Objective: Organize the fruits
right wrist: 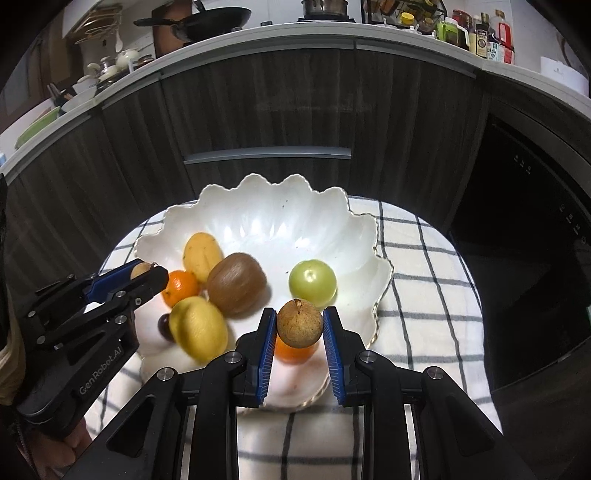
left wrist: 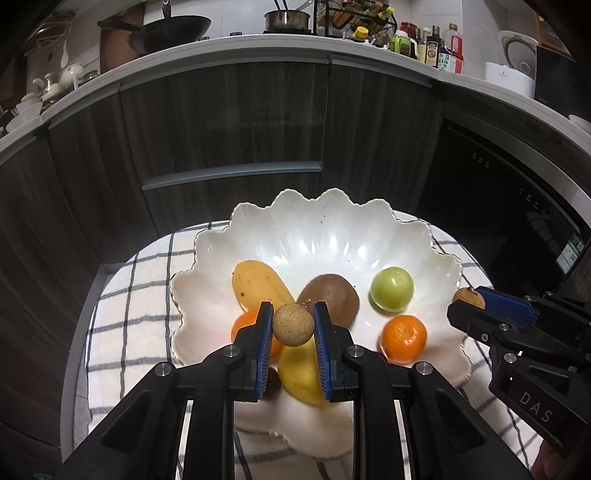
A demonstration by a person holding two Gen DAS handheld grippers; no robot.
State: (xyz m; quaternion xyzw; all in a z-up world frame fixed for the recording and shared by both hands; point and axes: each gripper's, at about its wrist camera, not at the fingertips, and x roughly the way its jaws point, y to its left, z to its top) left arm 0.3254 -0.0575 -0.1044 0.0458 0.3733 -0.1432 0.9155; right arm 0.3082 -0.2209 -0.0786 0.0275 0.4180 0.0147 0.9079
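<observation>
A white scalloped bowl [left wrist: 332, 225] sits on a checked cloth and holds a mango [left wrist: 258, 284], a kiwi [left wrist: 332, 295], a green fruit [left wrist: 391, 288], two oranges [left wrist: 404, 338], a yellow lemon [left wrist: 299, 376] and a dark small fruit [right wrist: 163, 325]. My left gripper [left wrist: 293, 325] is shut on a small tan longan [left wrist: 293, 324] above the bowl's near side. My right gripper [right wrist: 300, 323] is shut on another brown longan [right wrist: 299, 323] above the bowl's near right rim. Each gripper shows in the other's view, the right one [left wrist: 469, 299] and the left one [right wrist: 142, 271].
The checked cloth [right wrist: 424, 288] covers a small round table. Dark cabinet fronts [left wrist: 229, 122] stand behind it, an oven [right wrist: 535, 221] to the right. The counter above carries a wok [left wrist: 170, 29], a pot, bottles and dishes.
</observation>
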